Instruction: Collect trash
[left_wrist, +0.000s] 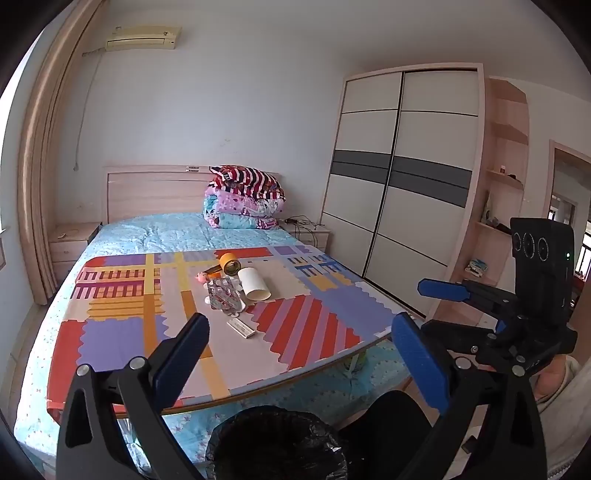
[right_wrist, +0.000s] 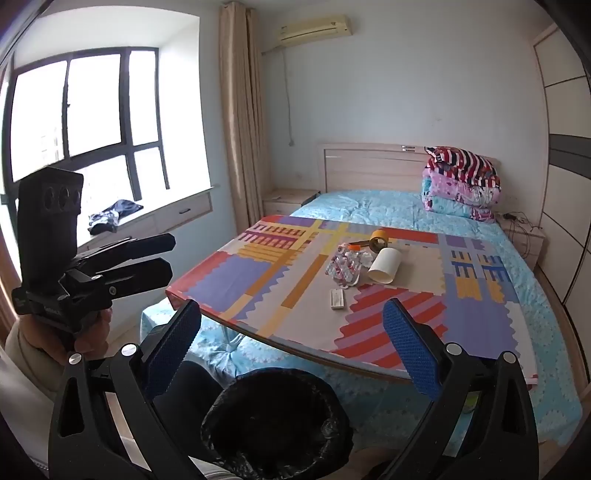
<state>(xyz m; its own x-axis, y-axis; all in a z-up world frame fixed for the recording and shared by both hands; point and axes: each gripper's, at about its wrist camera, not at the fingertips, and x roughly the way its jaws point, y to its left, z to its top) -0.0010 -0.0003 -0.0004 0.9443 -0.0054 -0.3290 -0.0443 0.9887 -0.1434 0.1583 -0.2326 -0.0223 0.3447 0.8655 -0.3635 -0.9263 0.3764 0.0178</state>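
Now both grippers, L (left_wrist: 301, 332) & R (right_wrist: 291, 330), wide, empty; bin (right_wrist: 277, 417) below mat edge (right_wrist: 295, 347).

My left gripper (left_wrist: 301, 354) points forward, its two blue-padded fingers (left_wrist: 421, 354) spread wide apart with nothing between them. My right gripper (right_wrist: 291, 345) also points forward, level with the left, its textured blue pads (right_wrist: 410, 345) equally wide apart and holding nothing. In the left wrist view, the right gripper appears off to the right side, held in my right hand (left_wrist: 554, 380). In the right wrist view, my left hand (right_wrist: 88, 332) grips the left gripper's handle from below.
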